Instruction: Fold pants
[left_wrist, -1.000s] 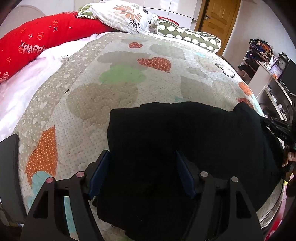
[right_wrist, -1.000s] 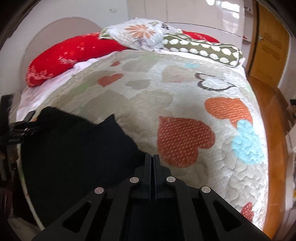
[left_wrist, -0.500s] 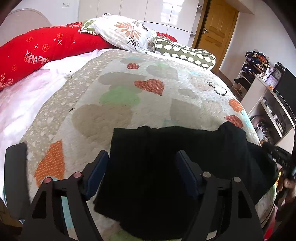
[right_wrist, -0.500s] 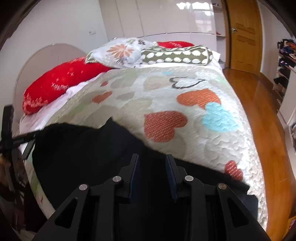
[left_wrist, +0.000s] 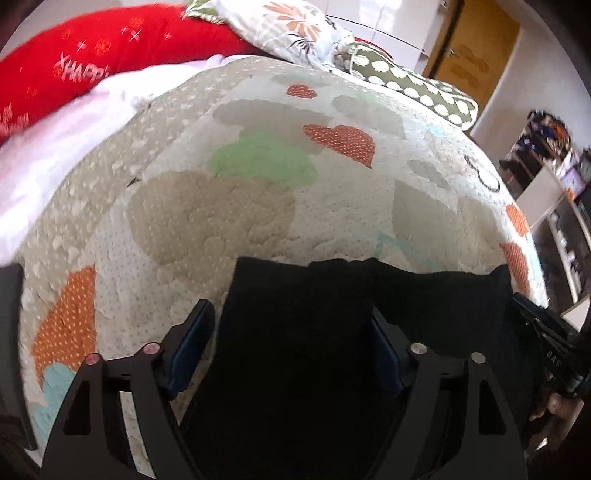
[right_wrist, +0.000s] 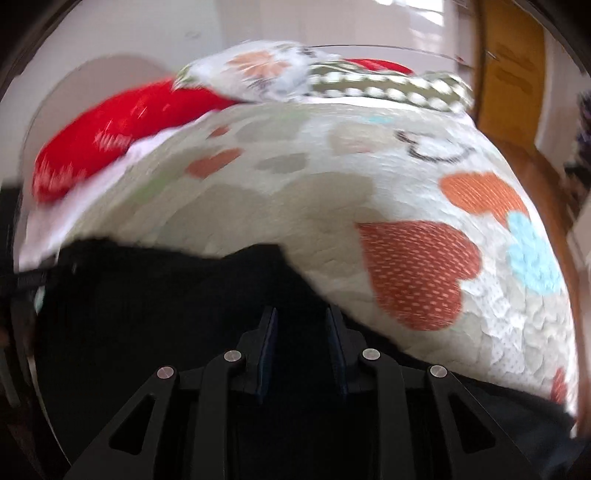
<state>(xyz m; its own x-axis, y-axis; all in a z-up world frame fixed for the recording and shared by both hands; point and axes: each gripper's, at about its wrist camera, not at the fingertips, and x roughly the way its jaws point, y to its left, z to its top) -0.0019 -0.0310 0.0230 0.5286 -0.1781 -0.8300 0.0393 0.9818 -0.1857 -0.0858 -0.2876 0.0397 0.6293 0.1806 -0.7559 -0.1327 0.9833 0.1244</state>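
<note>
Right wrist view blurred; pants (right_wrist: 155, 314) featureless black.

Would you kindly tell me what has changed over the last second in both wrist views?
The right gripper, shut a second ago, has opened in steps and now stands apart over the black pants. The left gripper stayed wide open above the same cloth. The pants remain on the heart-patterned quilt.
</note>
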